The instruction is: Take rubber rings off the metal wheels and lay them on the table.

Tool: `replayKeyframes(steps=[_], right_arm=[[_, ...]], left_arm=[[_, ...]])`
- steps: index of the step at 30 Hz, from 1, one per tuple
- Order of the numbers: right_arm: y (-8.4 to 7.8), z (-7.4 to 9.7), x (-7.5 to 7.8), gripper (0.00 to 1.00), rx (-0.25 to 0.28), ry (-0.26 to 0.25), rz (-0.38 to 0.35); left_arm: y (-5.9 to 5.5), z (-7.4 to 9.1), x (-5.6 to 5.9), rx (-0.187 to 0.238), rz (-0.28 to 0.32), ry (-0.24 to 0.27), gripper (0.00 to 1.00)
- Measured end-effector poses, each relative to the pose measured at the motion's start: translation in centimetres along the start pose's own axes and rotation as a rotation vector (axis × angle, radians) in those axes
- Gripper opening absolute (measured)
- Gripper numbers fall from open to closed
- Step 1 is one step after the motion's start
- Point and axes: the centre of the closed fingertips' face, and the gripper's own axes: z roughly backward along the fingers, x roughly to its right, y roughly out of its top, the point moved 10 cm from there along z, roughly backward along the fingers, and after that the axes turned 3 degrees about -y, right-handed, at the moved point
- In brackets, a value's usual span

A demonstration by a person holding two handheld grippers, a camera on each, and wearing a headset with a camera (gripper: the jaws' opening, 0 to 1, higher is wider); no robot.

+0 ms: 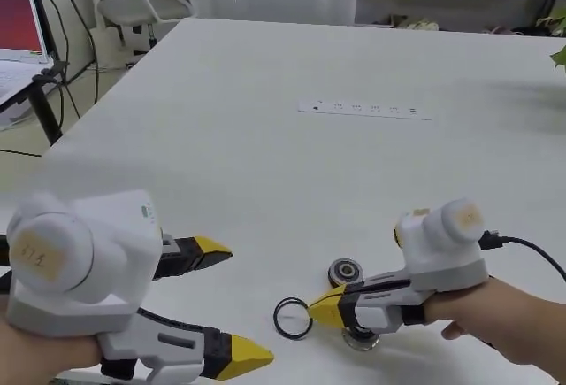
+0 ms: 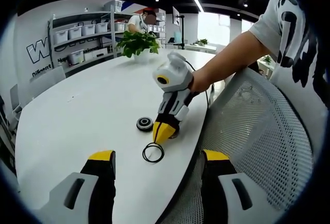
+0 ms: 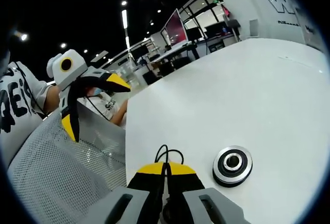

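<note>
A loose black rubber ring (image 1: 292, 317) (image 2: 153, 153) lies flat near the white table's front edge. My right gripper (image 1: 318, 304) (image 2: 159, 134) (image 3: 165, 168) is shut, its yellow tips pinching the near edge of that ring (image 3: 169, 154). A metal wheel (image 1: 345, 272) (image 2: 145, 124) (image 3: 233, 165) with a black ring still on it sits just beyond. A second wheel (image 1: 360, 339) is partly hidden under the right gripper. My left gripper (image 1: 232, 301) (image 2: 158, 156) (image 3: 95, 105) stands open to the left, holding nothing.
The table (image 1: 265, 164) stretches away, with a flush power strip (image 1: 364, 109) at its middle. A potted plant (image 2: 136, 42) stands at the far end. A mesh chair (image 2: 258, 131) is by the table's near edge. A cable (image 1: 531, 252) trails from the right gripper.
</note>
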Motion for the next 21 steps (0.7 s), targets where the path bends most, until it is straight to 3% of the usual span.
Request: replayKeyframes(steps=[21], right_arm=[[-0.02, -0.30, 0.47, 0.00, -0.028, -0.058, -0.020]], left_arm=[[-0.21, -0.15, 0.03, -0.021, -0.001, -0.010, 0.65]])
